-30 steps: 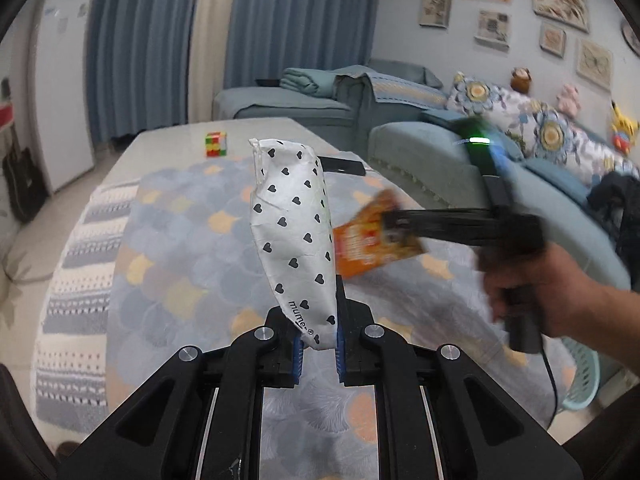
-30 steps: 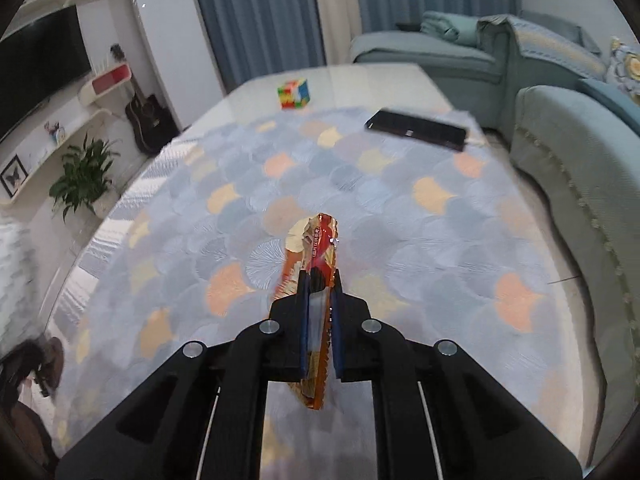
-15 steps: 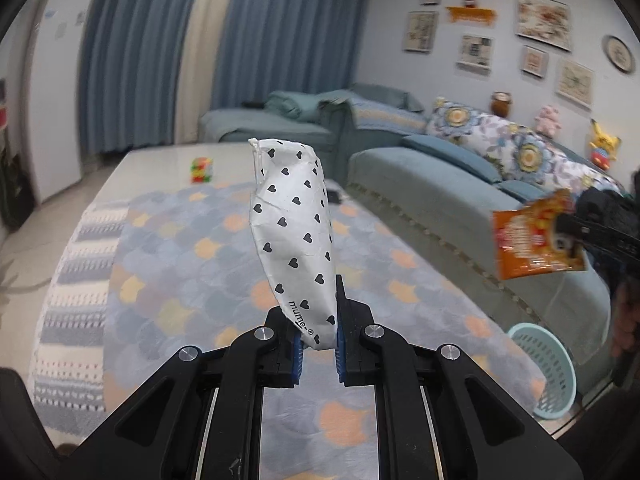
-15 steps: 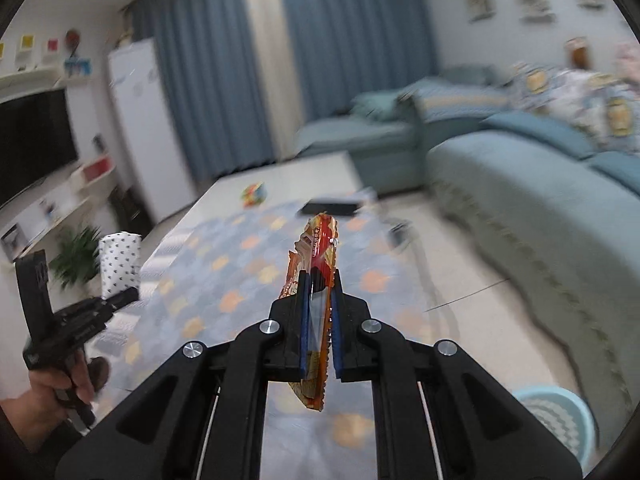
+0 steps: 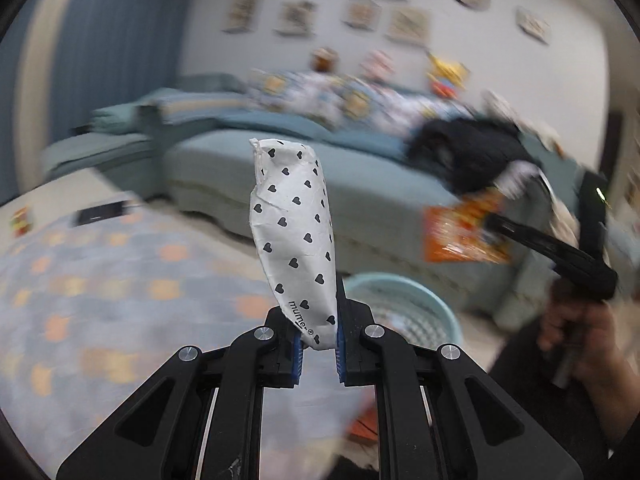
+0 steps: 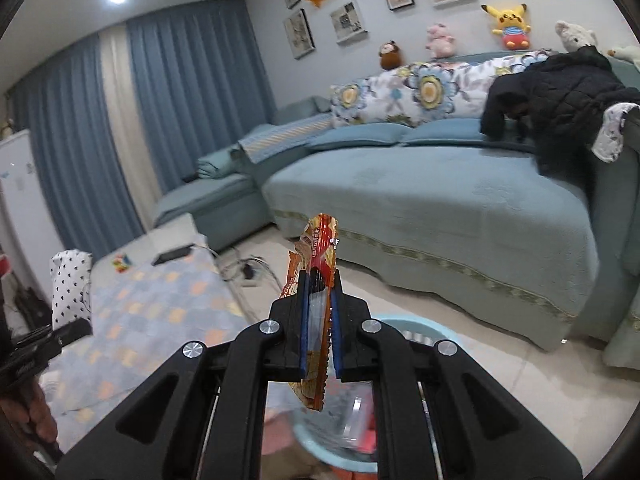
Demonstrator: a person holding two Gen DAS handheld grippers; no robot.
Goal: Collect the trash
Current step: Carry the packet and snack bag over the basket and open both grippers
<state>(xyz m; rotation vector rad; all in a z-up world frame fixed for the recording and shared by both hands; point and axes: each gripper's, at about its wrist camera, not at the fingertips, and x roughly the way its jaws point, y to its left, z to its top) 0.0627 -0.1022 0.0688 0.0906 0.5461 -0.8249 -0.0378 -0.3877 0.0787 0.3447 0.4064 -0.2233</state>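
My left gripper point(image 5: 318, 316) is shut on a white packet with black hearts point(image 5: 294, 224), held upright in the air beyond the table edge. My right gripper point(image 6: 319, 292) is shut on an orange snack wrapper point(image 6: 316, 264), held above a light blue basket point(image 6: 412, 326) on the floor. The basket also shows in the left wrist view point(image 5: 404, 300), just beyond the left fingers. The right gripper and its wrapper point(image 5: 464, 232) show in the left view at the right. The heart packet point(image 6: 70, 284) shows at the left in the right view.
A table with a blue and orange scale-pattern cloth point(image 6: 152, 312) stands at the left, with a phone point(image 6: 173, 255) and a colour cube point(image 6: 121, 263) on it. A teal sofa point(image 6: 440, 200) with a black jacket point(image 6: 560, 92) runs behind the basket. Cables point(image 6: 250, 270) lie on the floor.
Both grippers have swung right, off the table toward the basket and sofa. The right gripper with the wrapper has come over the basket. Both stay shut on their items.
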